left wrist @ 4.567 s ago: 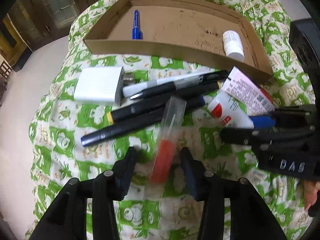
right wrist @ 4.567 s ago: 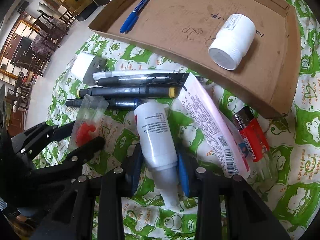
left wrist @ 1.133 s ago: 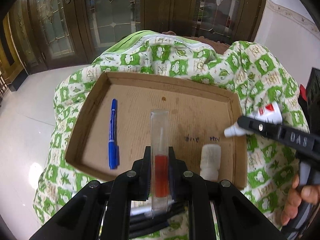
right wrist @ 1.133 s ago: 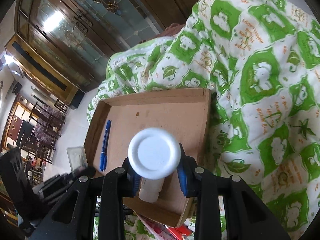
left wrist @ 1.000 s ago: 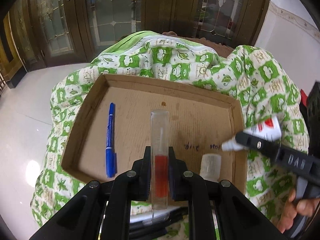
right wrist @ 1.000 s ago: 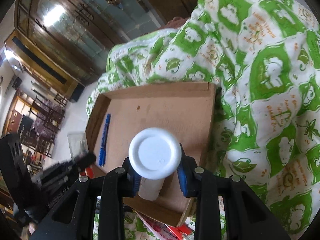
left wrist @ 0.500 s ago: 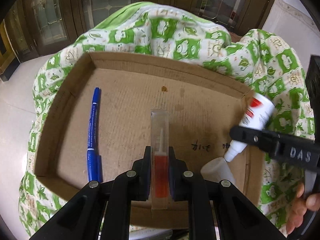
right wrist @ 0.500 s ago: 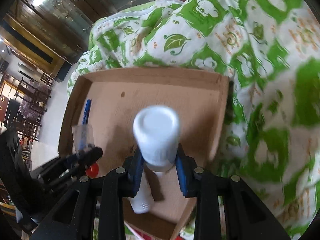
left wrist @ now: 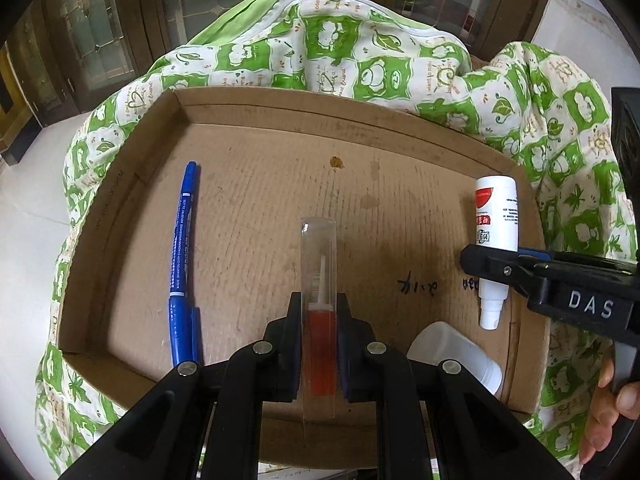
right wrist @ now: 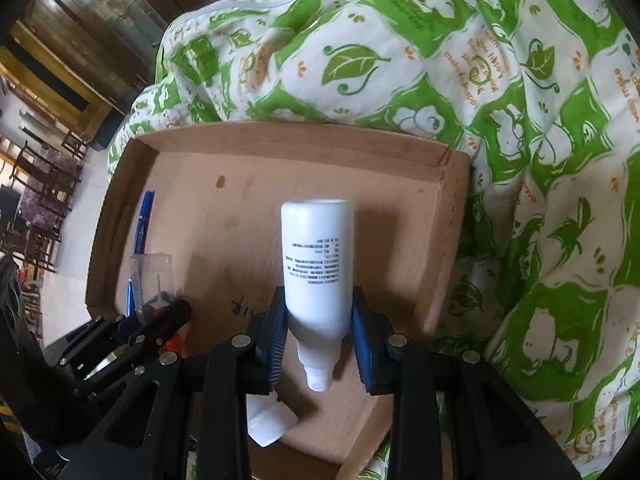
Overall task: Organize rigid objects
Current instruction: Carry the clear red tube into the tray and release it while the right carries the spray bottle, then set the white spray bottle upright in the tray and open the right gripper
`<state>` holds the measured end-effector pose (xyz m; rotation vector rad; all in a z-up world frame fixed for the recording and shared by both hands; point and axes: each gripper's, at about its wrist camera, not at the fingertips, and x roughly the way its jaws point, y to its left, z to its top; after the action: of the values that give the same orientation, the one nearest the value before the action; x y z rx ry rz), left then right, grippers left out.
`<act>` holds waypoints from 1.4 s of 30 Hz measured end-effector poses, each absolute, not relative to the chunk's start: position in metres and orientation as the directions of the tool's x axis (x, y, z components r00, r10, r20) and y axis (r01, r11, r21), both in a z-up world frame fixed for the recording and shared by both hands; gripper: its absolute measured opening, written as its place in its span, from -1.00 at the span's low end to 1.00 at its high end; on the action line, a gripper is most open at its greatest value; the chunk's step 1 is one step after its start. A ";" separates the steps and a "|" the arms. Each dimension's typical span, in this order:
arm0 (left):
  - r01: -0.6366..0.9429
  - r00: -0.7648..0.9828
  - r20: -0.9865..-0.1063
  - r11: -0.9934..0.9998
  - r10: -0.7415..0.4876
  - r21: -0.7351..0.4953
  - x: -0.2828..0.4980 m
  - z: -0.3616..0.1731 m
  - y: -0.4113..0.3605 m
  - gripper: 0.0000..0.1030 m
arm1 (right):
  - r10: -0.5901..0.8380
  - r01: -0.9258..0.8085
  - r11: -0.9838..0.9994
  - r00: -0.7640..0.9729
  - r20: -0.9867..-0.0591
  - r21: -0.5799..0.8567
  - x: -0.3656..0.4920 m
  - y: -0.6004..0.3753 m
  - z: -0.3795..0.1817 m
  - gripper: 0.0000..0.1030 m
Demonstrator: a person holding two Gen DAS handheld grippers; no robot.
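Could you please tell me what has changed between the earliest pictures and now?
The left claw picked the clear tube off the cloth; the right claw picked up the spray bottle. Both now hang over the box. The blue pen and white bottle stayed inside.

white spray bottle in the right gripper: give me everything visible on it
The white spray bottle is opaque plastic, a cylinder narrowing to a small nozzle that points back toward the camera, flat base away. Black print on one side, a red label patch on another. The right gripper clamps its shoulder with blue pads, holding it over the cardboard tray near the right wall.
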<state>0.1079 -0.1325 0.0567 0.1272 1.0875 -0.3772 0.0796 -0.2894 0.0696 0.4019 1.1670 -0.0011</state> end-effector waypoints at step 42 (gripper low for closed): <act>0.210 0.559 -0.824 0.977 -0.087 0.040 -0.028 0.087 -0.011 0.83 | 0.295 0.088 0.903 0.584 -0.756 0.421 -0.025 -0.285 0.109 0.31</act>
<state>-0.0280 -0.0114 0.0872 0.1392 0.9619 -0.1761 -0.0248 -0.2854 0.1094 0.4444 0.9478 0.1255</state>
